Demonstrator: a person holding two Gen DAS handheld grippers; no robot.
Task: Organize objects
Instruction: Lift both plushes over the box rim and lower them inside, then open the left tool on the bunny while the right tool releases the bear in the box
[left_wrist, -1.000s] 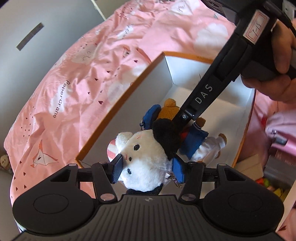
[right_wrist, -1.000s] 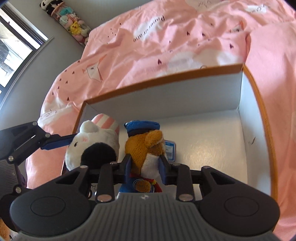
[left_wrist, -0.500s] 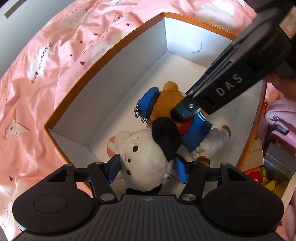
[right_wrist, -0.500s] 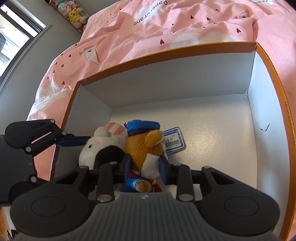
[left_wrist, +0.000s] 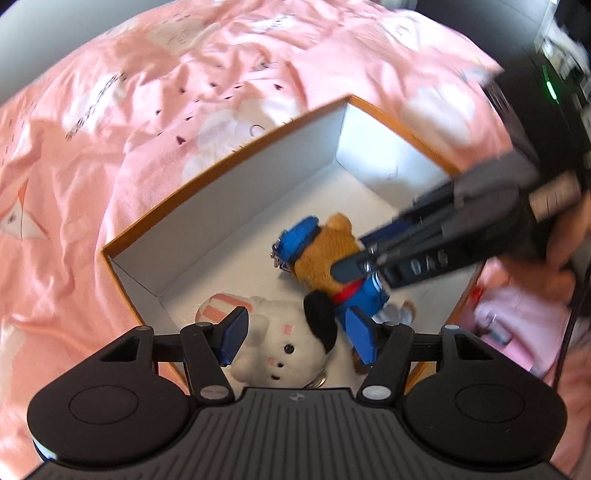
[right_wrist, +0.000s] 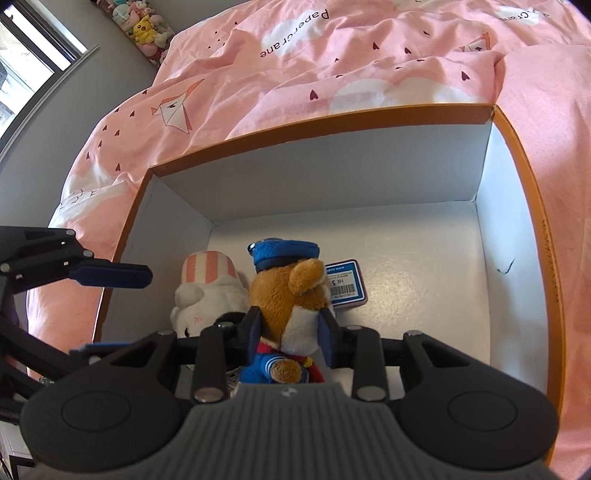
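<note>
the bear (right_wrist: 291, 295), brown with a blue cap and blue jacket, sits low in the box (right_wrist: 517, 155), near the box's left end, its price tag (right_wrist: 345, 282) flat on the box floor just beside its head. the right claw (right_wrist: 290, 326) is clenched on the bear's neck and chest, a pad pressed in on each side. in the left wrist view the same claw (left_wrist: 354, 266) comes in from the right, tips buried in the bear's (left_wrist: 325, 254) fur, with a hand (left_wrist: 561, 240) behind it, blurred.

the white plush (left_wrist: 284, 339), with a black ear and a pink striped ear, lies in the box's (left_wrist: 229, 162) near left corner, touching the bear. the left claw (left_wrist: 299, 332) has just been opening; its blue pads now stand clear on either side of the plush's head, so it is released, with the plush between the jaws but not pressed. from the right wrist view the left claw (right_wrist: 110, 277) hangs over the box's left wall, one blue finger above the plush (right_wrist: 207, 291).

the box is white inside with an orange rim, and the rest of its floor is bare. it sits on a bed under a pink duvet (right_wrist: 369, 66) printed with clouds, hearts and paper cranes. beyond the bed's far left corner a row of small toys (right_wrist: 144, 22) lines the wall by a window (right_wrist: 26, 62).
</note>
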